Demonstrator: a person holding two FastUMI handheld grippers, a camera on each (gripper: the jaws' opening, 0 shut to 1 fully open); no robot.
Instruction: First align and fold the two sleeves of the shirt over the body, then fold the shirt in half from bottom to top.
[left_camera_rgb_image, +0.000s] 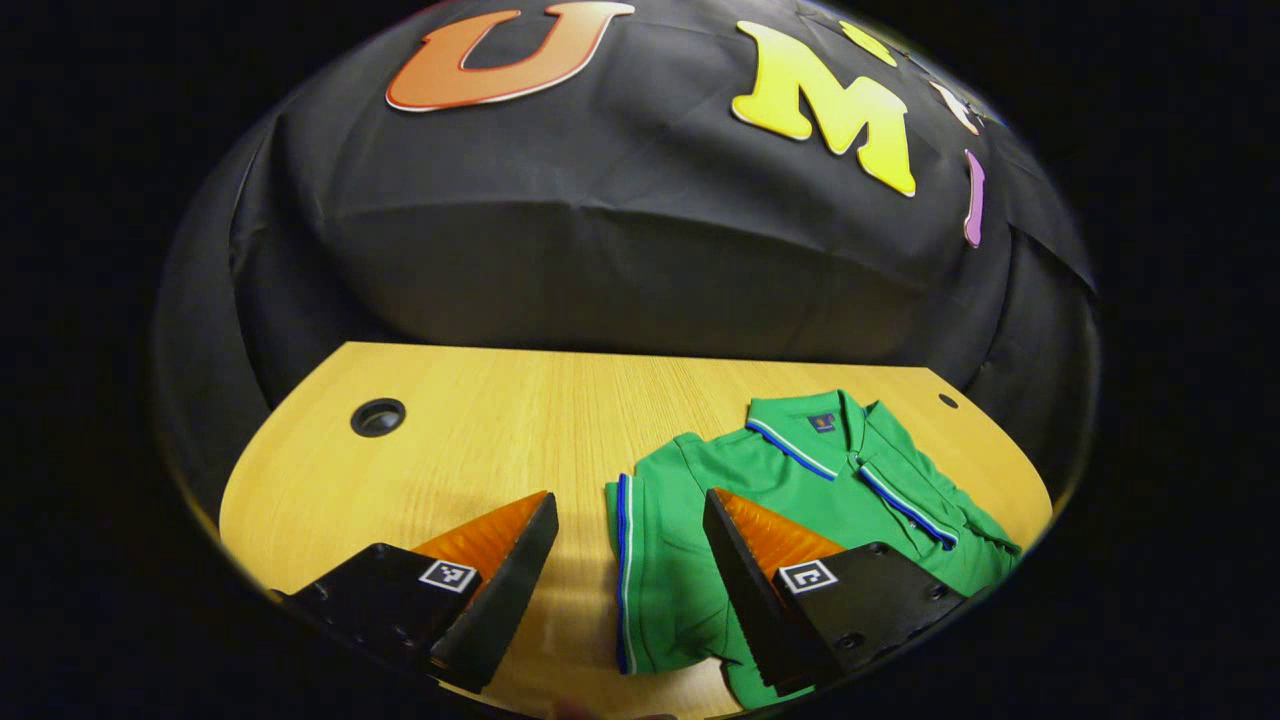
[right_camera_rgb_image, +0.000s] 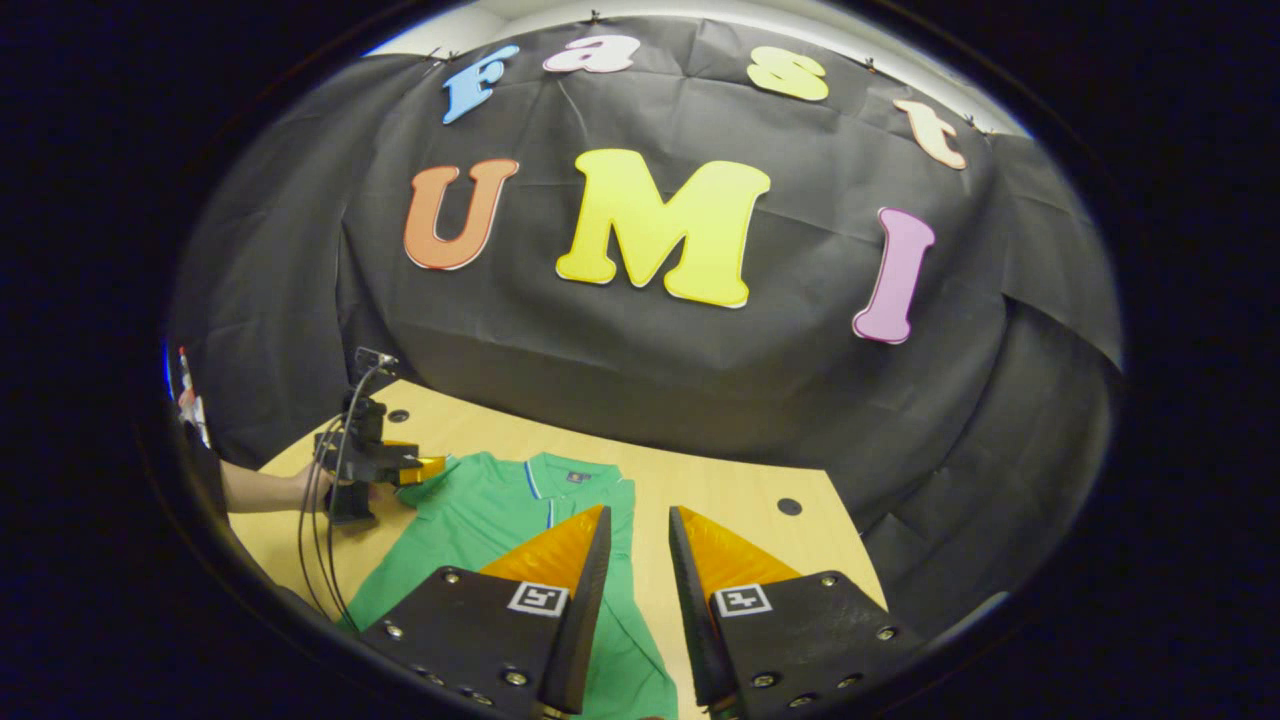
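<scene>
A green polo shirt (left_camera_rgb_image: 800, 490) with blue and white trim lies flat on the wooden table (left_camera_rgb_image: 480, 440), collar toward the booth wall. In the left gripper view my left gripper (left_camera_rgb_image: 628, 498) is open wide just above the table. Its fingers straddle the striped cuff edge of the sleeve (left_camera_rgb_image: 622, 560), with nothing pinched. In the right gripper view the shirt (right_camera_rgb_image: 480, 515) lies left of centre. My right gripper (right_camera_rgb_image: 639, 512) hovers at the shirt's right edge, open with a narrow gap and holding nothing. Farther off, the left gripper (right_camera_rgb_image: 415, 468), held by a hand (right_camera_rgb_image: 300, 490), sits at the shirt's far shoulder.
A round cable grommet (left_camera_rgb_image: 377, 416) sits at the table's back left and a small hole (left_camera_rgb_image: 947, 401) at the back right. Black cloth hangs behind the table. Cables (right_camera_rgb_image: 320, 540) trail from the left gripper toward the table's near edge. Bare wood lies left of the shirt.
</scene>
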